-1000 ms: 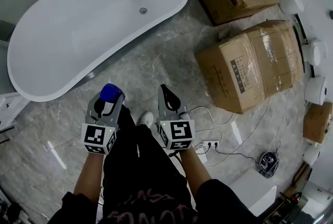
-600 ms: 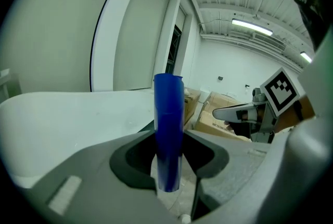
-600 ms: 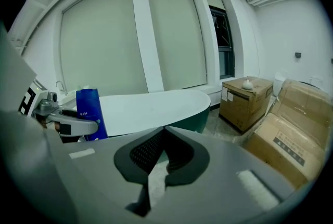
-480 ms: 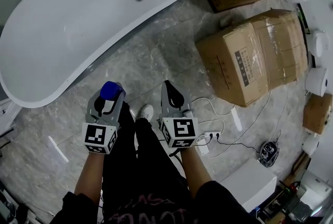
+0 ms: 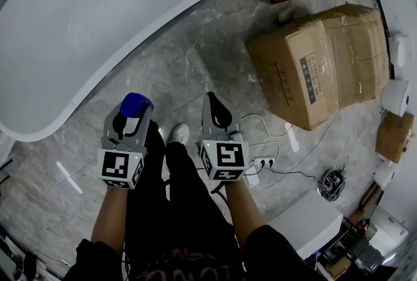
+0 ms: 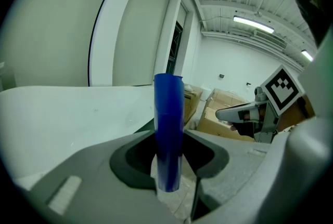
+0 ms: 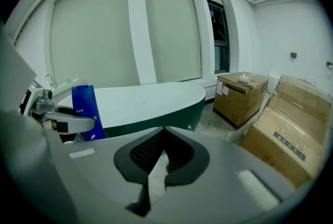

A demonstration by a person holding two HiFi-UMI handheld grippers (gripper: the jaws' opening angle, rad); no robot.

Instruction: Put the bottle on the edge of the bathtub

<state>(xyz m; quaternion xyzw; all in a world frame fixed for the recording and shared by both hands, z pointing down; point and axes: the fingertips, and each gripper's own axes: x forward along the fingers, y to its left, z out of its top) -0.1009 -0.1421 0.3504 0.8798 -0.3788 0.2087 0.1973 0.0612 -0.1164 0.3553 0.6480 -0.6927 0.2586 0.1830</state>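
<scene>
Blue plastic identifies the bottle (image 5: 135, 105), which stands upright between the jaws of your left gripper (image 5: 130, 124). Both jaws are closed against its sides and hold it low on the body, so most of its length rises above them in the left gripper view. Your right gripper (image 5: 214, 109) carries nothing, and its jaws are drawn together. You hold the two grippers side by side in front of your legs, left beside right and apart from each other. The bottle hangs over the grey marbled floor (image 5: 195, 71), near the rim of the white bathtub (image 5: 78, 32) but not touching it. The tub lies ahead of you and to the left. In the right gripper view the bottle appears at the left, in front of the tub wall. A large cardboard box (image 5: 319, 71) sits on the floor ahead to the right, well apart from the bottle.
</scene>
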